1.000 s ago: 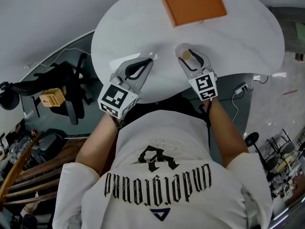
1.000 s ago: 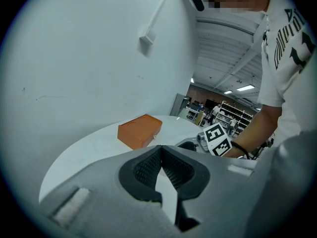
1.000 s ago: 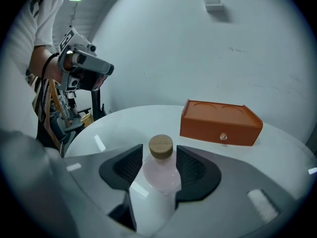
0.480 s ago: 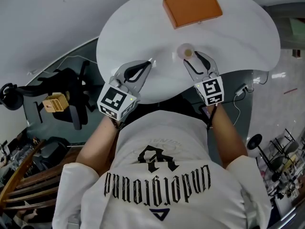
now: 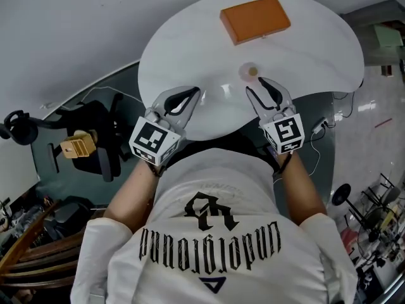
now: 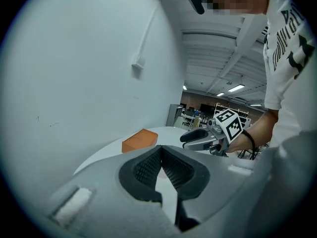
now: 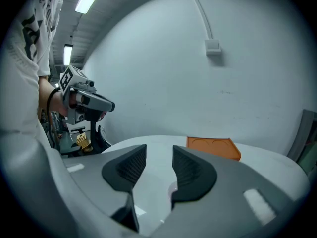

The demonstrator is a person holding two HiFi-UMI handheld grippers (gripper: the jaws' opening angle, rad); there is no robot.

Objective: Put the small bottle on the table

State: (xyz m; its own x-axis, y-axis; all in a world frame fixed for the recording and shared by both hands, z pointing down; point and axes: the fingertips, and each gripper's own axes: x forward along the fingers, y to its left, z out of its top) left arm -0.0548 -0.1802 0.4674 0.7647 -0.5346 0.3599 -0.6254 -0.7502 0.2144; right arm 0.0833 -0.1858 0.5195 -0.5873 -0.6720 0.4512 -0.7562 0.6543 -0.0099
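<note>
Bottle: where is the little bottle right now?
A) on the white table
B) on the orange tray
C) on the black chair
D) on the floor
A: the head view shows the bottle sitting on the bare white table, apart from the orange tray farther back.
</note>
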